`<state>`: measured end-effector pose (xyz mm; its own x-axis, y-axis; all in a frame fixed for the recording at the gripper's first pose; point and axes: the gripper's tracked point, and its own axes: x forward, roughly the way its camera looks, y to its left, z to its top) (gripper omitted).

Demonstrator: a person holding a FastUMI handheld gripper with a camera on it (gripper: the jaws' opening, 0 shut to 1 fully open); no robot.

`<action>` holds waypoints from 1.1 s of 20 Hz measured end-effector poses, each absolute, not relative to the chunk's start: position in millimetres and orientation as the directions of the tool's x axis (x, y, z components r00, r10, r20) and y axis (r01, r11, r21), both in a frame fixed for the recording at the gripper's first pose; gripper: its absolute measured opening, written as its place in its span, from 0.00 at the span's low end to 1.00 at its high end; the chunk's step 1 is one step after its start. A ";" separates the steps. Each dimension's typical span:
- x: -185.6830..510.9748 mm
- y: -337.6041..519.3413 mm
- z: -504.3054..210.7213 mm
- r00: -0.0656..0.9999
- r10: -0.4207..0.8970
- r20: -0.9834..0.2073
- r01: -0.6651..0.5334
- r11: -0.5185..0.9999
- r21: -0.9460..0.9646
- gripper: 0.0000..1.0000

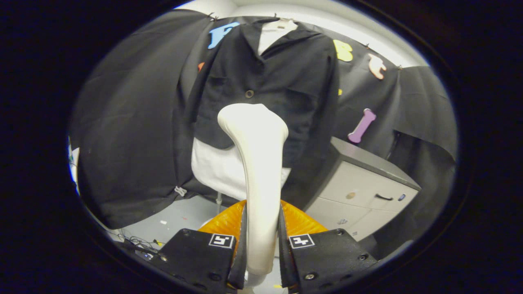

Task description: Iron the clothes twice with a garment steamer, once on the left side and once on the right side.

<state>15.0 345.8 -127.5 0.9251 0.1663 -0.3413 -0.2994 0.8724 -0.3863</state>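
Observation:
A white garment steamer (257, 163) stands upright between my fingers, its handle pinched from both sides and its broad head rising toward the clothes. My gripper (261, 228) is shut on that handle. Beyond the steamer head hangs a black jacket (278, 81) with a brown button, worn over a white shirt (222, 169) on a mannequin; the shirt's collar shows at the jacket's neck and its hem below the jacket. The steamer head sits in front of the jacket's lower middle; I cannot tell whether it touches the cloth. An orange part (302, 222) shows behind the handle.
A grey cabinet (363, 183) with drawers stands to the right of the mannequin. Black cloth covers the wall behind. Cables (139, 245) lie on the grey floor (184, 216) to the left of my fingers.

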 end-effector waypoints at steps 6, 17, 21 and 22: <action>-27.9 255.9 -43.9 0.975 0.026 -0.218 -0.106 0.926 -0.362 0.36; -87.8 155.7 43.5 0.990 -0.129 -0.059 0.107 0.951 -0.291 0.36; -87.7 112.3 45.6 0.982 -0.179 -0.055 0.158 0.949 -0.273 0.36; -86.5 101.7 47.8 0.980 -0.190 -0.062 0.167 0.948 -0.270 0.36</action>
<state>-86.5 101.7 47.8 0.9797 -0.1904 -0.0620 0.1672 0.9481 -0.2704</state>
